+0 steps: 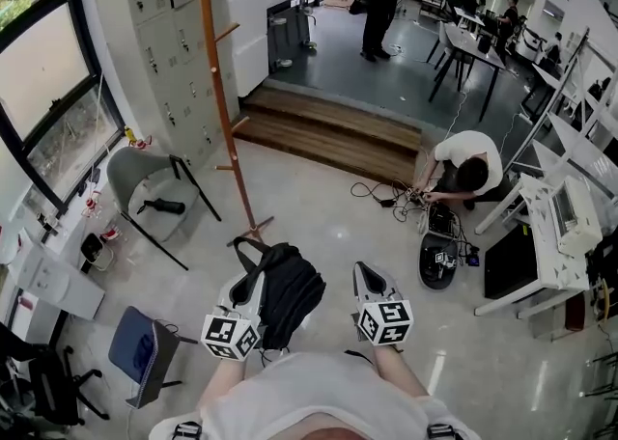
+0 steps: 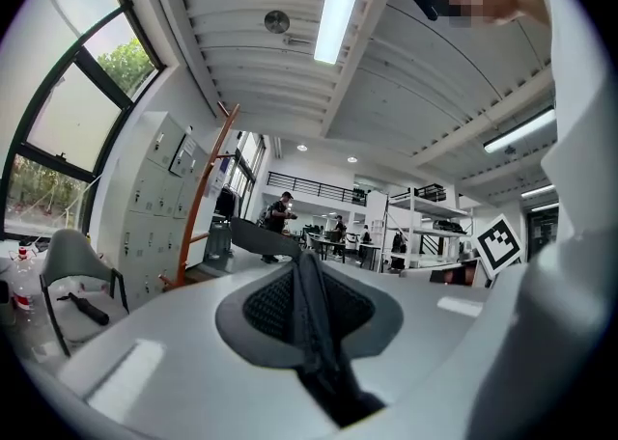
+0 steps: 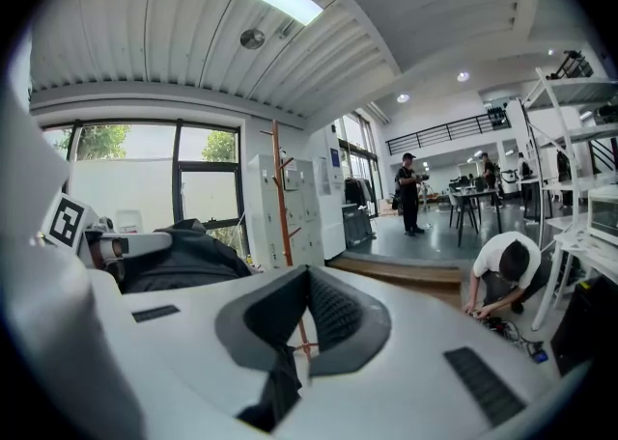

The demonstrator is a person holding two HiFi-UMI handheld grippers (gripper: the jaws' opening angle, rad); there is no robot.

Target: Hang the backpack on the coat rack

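Observation:
The black backpack hangs just above the floor in front of me, and it also shows at the left of the right gripper view. My left gripper is shut on the backpack's black strap, which runs down between its pads. My right gripper is beside the bag on its right, apart from it. Its jaws stand a narrow gap apart, and floor shows through that gap. The wooden coat rack stands ahead and to the left, its foot just beyond the bag. It also shows in both gripper views.
A grey chair stands left of the rack, and a blue chair is at my near left. Grey lockers line the left wall. Wooden steps lie ahead. A crouching person works on floor cables near a white rack.

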